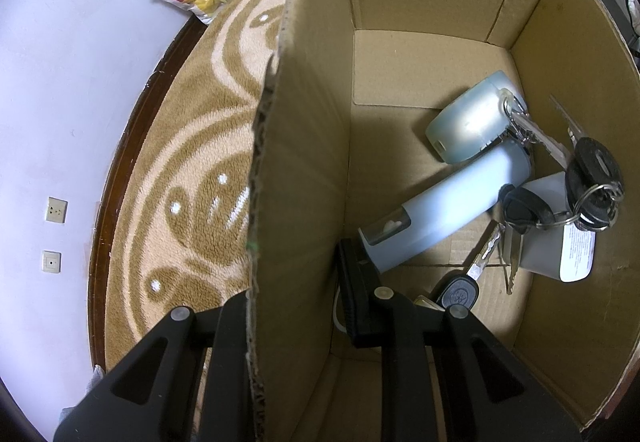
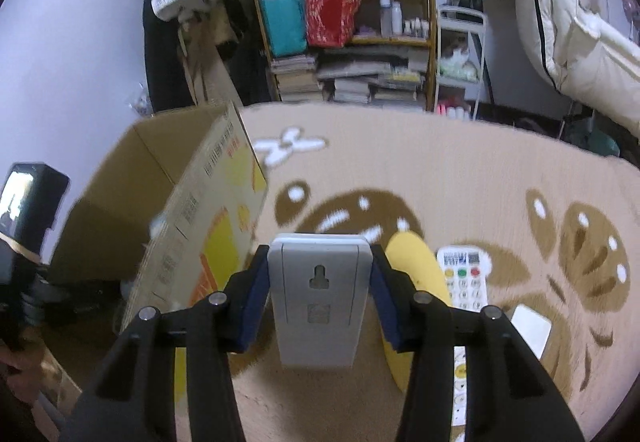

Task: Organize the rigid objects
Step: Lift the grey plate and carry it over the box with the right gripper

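Note:
My left gripper (image 1: 292, 298) straddles the left wall of an open cardboard box (image 1: 304, 122), one finger outside and one inside, shut on that wall. On the box floor lie a long pale blue case (image 1: 452, 206), a shorter pale blue case (image 1: 468, 122), bunches of keys (image 1: 592, 178), a black car key (image 1: 458, 292) and a small white box (image 1: 548, 242). My right gripper (image 2: 318, 274) is shut on a grey plastic wall holder (image 2: 318, 306) with a keyhole slot, held above the rug just right of the cardboard box (image 2: 200, 210).
On the patterned beige rug (image 2: 440, 170), under and right of the right gripper, lie a yellow object (image 2: 416, 262), a white remote (image 2: 466, 282) and a flat white square (image 2: 530, 330). Crowded shelves (image 2: 344, 22) stand behind. A wall (image 1: 60, 102) is left of the box.

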Demonstrator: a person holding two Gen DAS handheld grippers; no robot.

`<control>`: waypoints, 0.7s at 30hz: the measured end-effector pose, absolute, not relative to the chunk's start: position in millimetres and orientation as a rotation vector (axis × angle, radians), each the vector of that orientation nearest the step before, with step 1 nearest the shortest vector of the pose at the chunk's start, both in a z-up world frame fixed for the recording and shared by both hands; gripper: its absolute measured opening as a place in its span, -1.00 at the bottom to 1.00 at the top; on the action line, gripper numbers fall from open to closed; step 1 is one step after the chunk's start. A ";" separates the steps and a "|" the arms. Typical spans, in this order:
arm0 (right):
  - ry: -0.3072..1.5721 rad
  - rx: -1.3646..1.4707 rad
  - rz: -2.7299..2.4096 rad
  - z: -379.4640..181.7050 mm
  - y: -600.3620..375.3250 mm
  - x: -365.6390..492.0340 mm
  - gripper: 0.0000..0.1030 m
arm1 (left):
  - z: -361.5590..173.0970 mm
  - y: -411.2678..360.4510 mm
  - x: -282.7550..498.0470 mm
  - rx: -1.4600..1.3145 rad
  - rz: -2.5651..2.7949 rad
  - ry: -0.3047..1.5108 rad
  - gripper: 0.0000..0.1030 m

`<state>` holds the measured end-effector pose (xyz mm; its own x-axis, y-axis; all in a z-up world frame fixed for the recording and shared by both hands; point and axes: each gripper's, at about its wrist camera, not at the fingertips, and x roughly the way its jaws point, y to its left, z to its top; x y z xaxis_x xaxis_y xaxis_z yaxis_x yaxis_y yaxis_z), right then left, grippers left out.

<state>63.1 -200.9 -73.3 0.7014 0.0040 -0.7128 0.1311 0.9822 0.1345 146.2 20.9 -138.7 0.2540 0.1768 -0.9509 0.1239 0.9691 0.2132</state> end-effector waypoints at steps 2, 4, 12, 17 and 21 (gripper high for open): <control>0.760 0.182 -0.065 -62.8 -198.1 63.6 -0.02 | -138.7 20.9 146.2 0.264 0.037 1.318 -0.62; 0.733 0.186 -0.055 -53.3 -194.5 62.9 -0.02 | -139.0 21.0 145.6 0.264 0.038 1.318 -0.62; 0.600 0.192 0.028 1.0 -168.3 66.4 -0.02 | -138.5 22.3 145.9 0.264 0.040 1.319 -0.62; 0.534 0.108 0.014 22.6 -147.7 67.2 -0.02 | -137.9 23.3 147.8 0.250 0.041 1.325 -0.62; 0.518 0.158 0.056 29.6 -142.6 71.3 -0.02 | -136.7 24.3 148.0 0.254 0.043 1.324 -0.62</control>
<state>71.3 -142.6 29.6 0.8676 0.0931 -0.4885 -0.0134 0.9863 0.1642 148.0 24.3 -136.7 0.2482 0.1750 -0.9528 0.1131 0.9716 0.2079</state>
